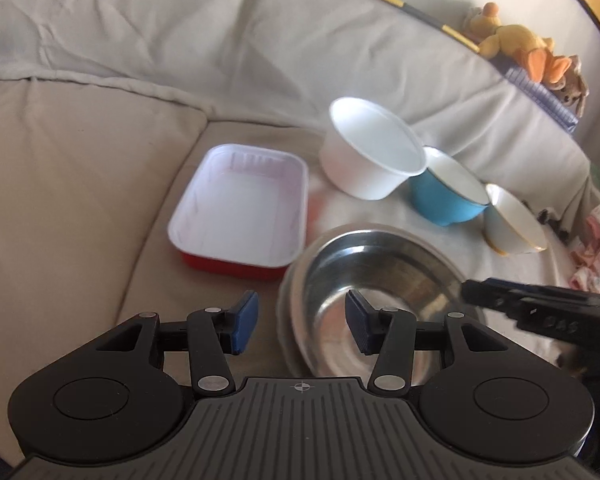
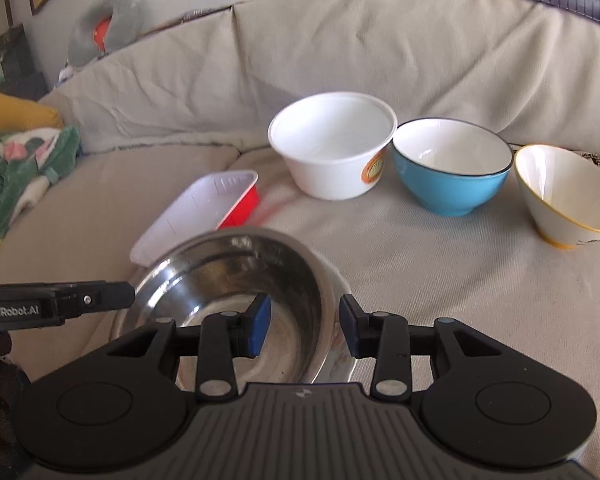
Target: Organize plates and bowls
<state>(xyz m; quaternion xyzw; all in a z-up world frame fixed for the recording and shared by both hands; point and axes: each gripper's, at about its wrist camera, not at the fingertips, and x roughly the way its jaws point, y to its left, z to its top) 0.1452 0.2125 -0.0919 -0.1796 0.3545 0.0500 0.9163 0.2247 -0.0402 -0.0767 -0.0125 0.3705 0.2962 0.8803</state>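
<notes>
The items lie on a beige fabric-covered sofa seat point(image 2: 440, 280), in front of its back cushion.

Back row, along the cushion: a white plastic round bowl with an orange label point(image 2: 334, 146), a blue ceramic bowl with a white interior point(image 2: 452, 168) just beside it, and a white gold-rimmed bowl point(image 2: 560, 192), tilted, nearest the right edge of the seat. The white and blue bowls appear to touch in the left wrist view; the blur there prevents confirmation.

Left of the white plastic bowl: a rectangular tray, red outside and white inside point(image 1: 240, 204), upright and empty.

Nearest the front edge of the seat: a round stainless steel bowl point(image 1: 380, 280), resting on what appears to be a pale plate point(image 2: 340, 292), of which only the rim shows.

Left gripper point(image 1: 302, 322): jaws apart, nothing clamped. The left rim of the steel bowl lies between the blue pads point(image 1: 246, 320), without visible contact.

Right gripper point(image 2: 304, 330): jaws apart, nothing clamped. The right rim of the steel bowl lies between its pads point(image 2: 260, 326), which are not pressing on it.

Each gripper enters the other's view from the side, beside the steel bowl.
</notes>
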